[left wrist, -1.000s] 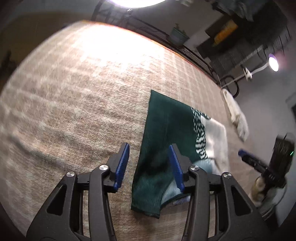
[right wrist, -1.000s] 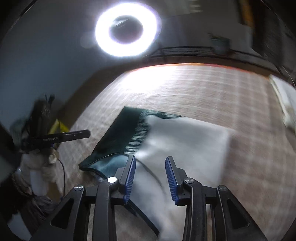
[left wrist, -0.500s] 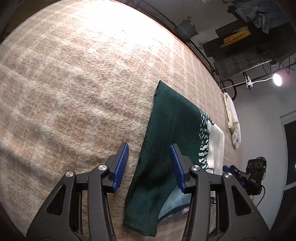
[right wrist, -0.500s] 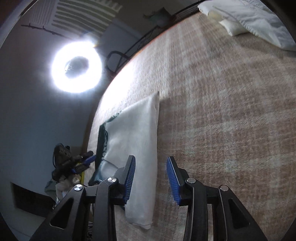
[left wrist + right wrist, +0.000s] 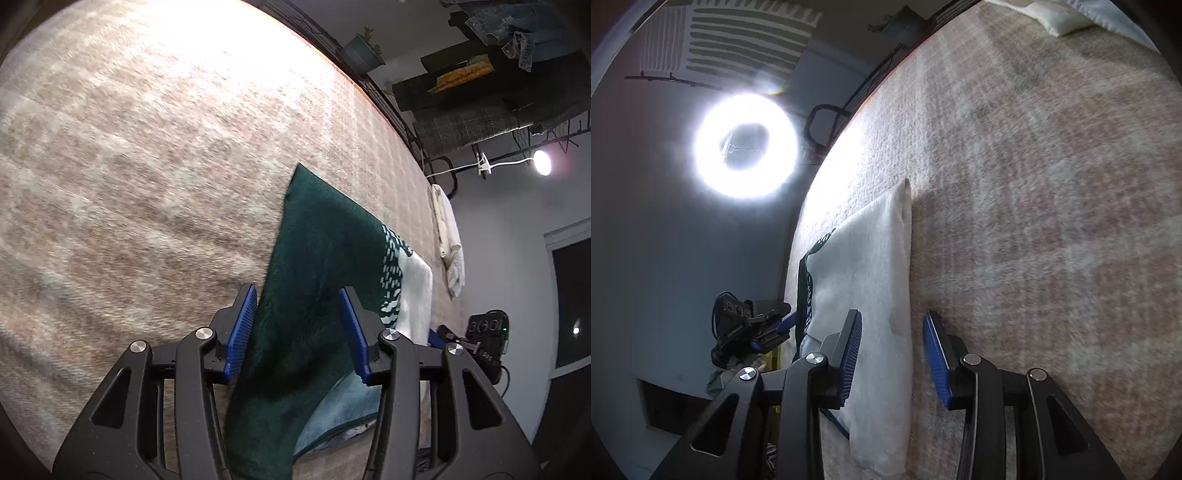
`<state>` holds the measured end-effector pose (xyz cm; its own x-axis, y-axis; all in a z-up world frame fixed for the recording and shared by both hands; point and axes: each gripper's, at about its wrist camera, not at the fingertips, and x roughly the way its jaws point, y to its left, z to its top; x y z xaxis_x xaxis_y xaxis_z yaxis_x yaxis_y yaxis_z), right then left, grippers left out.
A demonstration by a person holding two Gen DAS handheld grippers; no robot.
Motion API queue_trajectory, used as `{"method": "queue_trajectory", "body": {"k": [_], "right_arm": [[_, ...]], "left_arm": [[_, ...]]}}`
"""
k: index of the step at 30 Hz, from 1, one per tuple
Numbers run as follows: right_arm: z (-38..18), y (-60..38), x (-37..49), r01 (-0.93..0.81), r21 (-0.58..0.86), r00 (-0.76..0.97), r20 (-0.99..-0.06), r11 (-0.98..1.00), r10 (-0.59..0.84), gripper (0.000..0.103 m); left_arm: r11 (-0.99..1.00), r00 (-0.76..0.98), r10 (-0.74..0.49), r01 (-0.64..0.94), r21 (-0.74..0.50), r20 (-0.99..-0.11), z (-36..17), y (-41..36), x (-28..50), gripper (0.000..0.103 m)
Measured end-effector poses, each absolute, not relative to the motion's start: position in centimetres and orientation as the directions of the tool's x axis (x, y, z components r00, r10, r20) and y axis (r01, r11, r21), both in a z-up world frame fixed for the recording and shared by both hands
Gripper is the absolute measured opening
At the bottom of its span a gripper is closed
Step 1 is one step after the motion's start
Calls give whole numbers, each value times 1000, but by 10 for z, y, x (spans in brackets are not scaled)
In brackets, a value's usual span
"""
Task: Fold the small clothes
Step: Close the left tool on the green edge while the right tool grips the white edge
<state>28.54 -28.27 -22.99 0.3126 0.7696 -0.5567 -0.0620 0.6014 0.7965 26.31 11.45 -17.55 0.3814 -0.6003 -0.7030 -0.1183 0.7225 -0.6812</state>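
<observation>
A small folded garment, dark green (image 5: 321,266) with a white part (image 5: 417,291) and a dotted band between, lies flat on the plaid bed cover (image 5: 147,166). My left gripper (image 5: 301,317) is open, its blue pads straddling the garment's green near left edge, which fills the gap between them. In the right wrist view the white part (image 5: 868,266) shows; my right gripper (image 5: 892,354) is open with the garment's right edge between its pads. Whether either gripper touches the cloth, I cannot tell.
White pillows (image 5: 448,236) lie at the bed's far end, also in the right wrist view (image 5: 1067,18). A ring light (image 5: 746,146) shines beside the bed. The other gripper shows off the bed's edge (image 5: 487,339) (image 5: 746,325). A metal bed frame (image 5: 369,85) runs along the far side.
The left gripper has moved down and forward over the green edge. The right gripper swung from over the garment's middle to its right edge. Both stayed open.
</observation>
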Motion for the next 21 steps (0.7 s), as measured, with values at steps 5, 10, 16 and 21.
{"method": "queue_trajectory", "body": {"k": [5, 10, 16, 21], "right_arm": [[-230, -270, 281, -87, 794, 302, -554, 601, 776, 29], [-232, -256, 279, -89, 797, 295, -552, 598, 780, 22], [-227, -240, 277, -96, 749, 292, -609, 656, 738, 3], [-208, -232, 271, -155, 666, 323, -664, 730, 675, 1]], "left_arm": [[726, 386, -596, -116, -678, -704, -174, 104, 269, 47], [738, 379, -586, -114, -665, -716, -175, 94, 275, 31], [797, 375, -529, -89, -597, -761, -173, 76, 275, 4], [842, 417, -472, -47, -537, -777, -157, 66, 269, 2]]}}
